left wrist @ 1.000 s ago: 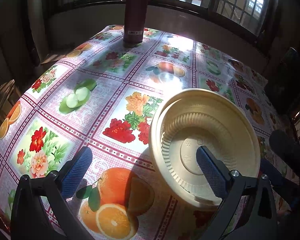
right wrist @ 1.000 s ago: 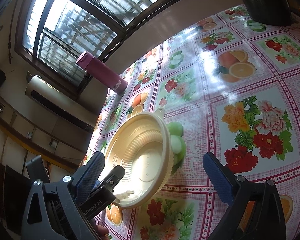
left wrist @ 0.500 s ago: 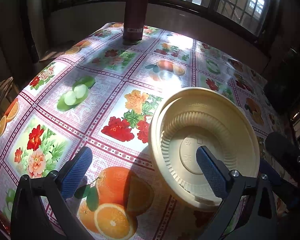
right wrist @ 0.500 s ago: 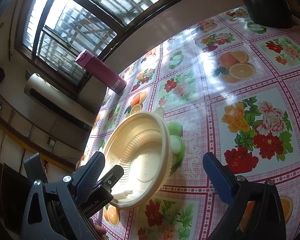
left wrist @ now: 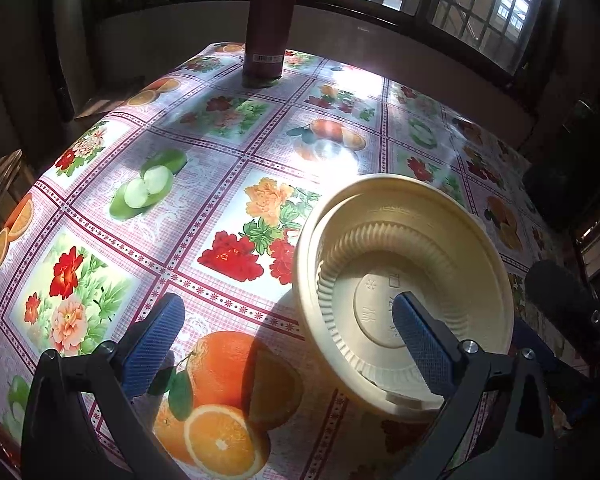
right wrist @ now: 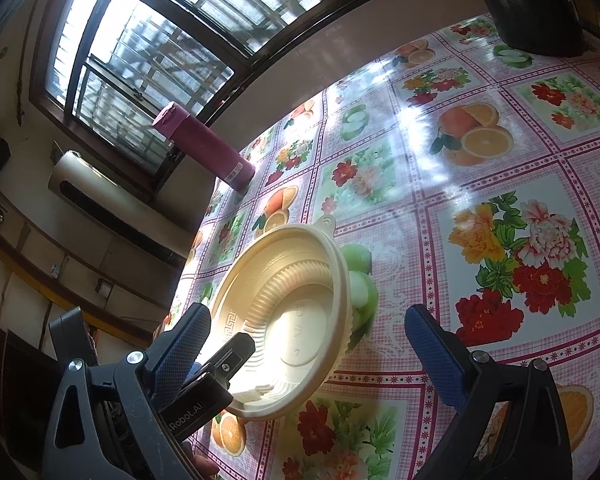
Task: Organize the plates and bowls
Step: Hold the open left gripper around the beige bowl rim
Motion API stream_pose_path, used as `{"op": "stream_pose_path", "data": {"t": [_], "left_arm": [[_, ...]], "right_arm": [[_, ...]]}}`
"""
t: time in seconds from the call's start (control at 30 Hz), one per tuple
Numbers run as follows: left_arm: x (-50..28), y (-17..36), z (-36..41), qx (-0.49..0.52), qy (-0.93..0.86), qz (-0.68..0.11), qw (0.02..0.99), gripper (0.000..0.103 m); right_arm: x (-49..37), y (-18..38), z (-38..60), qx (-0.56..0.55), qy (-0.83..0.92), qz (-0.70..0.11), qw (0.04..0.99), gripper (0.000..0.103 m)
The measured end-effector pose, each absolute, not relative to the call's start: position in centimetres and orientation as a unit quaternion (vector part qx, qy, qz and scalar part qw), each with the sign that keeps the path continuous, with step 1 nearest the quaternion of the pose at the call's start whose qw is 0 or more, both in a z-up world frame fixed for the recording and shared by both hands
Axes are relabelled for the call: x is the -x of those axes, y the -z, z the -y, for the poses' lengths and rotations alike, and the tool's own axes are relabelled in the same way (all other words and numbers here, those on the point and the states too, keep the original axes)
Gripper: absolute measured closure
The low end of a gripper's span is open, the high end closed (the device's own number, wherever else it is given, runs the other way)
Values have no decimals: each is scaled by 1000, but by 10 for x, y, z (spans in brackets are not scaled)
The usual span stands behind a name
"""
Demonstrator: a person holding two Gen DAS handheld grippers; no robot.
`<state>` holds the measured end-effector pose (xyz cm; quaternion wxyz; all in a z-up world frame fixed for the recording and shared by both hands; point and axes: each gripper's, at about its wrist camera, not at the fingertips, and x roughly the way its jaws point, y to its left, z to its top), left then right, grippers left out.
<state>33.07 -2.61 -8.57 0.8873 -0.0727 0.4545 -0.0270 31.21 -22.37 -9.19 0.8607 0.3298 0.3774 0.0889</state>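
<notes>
1. While sunlight flared off the fruit-and-flower tablecloth (left wrist: 220, 168), one cream plastic bowl (left wrist: 404, 280) sat on it, a second rim showing nested just under its lip, so it looked like two stacked.
2. One maroon flask (left wrist: 270, 20) stood upright near the window, well apart from the bowl.
3. Left gripper (left wrist: 288, 340) hung low over the table, jaws spread wide, gripping nothing; its right finger (left wrist: 420, 344) reached inside the bowl, its left finger over the printed orange.
4. Right gripper (right wrist: 308, 354) was tilted, jaws also wide apart and empty, the bowl lying between and beyond its fingers.
5. Writing: "Robot.AI" read on the left gripper's body in the right wrist view; the flask's label was too small to read.
</notes>
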Motion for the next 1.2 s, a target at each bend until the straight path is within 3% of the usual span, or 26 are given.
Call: {"op": "stream_pose_path", "data": {"t": [0.57,1.2], "left_arm": [[-332,86,21,88,24,-461,883,0],[-327,77,7,80,-22,-436,896,0]], "right_arm": [[-314,96,218,-334,-80,-374,862,8],[-311,96,222,-336,-83,-369,863,22]]}}
